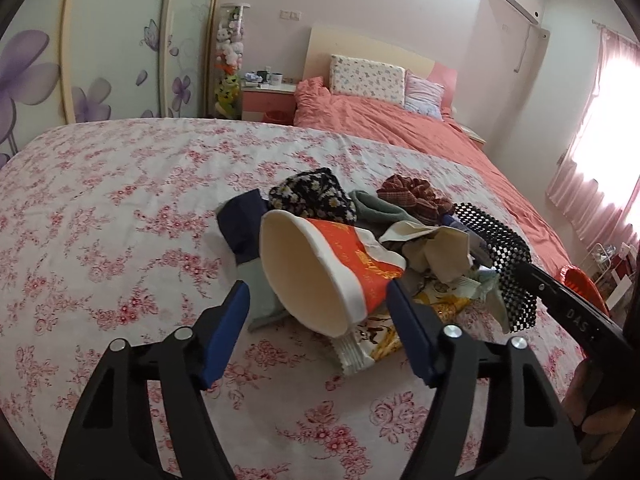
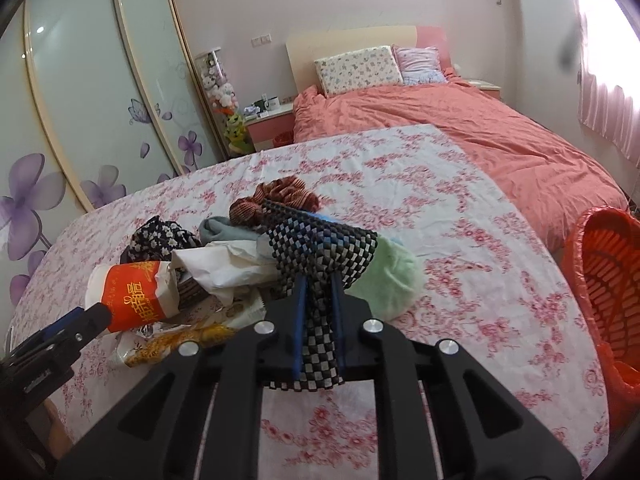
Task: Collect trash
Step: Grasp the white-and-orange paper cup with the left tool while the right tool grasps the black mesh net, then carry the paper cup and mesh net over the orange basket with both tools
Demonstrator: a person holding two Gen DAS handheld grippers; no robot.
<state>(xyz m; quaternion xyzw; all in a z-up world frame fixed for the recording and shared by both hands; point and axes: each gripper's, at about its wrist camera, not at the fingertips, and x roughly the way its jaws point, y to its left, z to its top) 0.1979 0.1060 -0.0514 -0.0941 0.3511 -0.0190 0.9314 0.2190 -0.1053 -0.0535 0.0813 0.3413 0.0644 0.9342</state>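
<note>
A white paper cup (image 1: 320,268) with an orange printed band lies on its side on the floral cloth, mouth toward me. My left gripper (image 1: 318,300) is open, its blue fingers either side of the cup's mouth. The cup also shows in the right wrist view (image 2: 134,296). A crumpled white paper (image 2: 224,268) and a yellow snack wrapper (image 1: 372,336) lie beside it. My right gripper (image 2: 318,284) is shut on a black-and-white checkered cloth (image 2: 320,248), which hangs between its fingers.
A pile of cloths lies behind the cup: a daisy-print cloth (image 1: 312,196), a brown plaid cloth (image 2: 276,200), a grey cloth (image 2: 222,230), a light green cloth (image 2: 390,280). An orange plastic basket (image 2: 608,288) stands at the right. A pink bed (image 2: 460,128) lies beyond.
</note>
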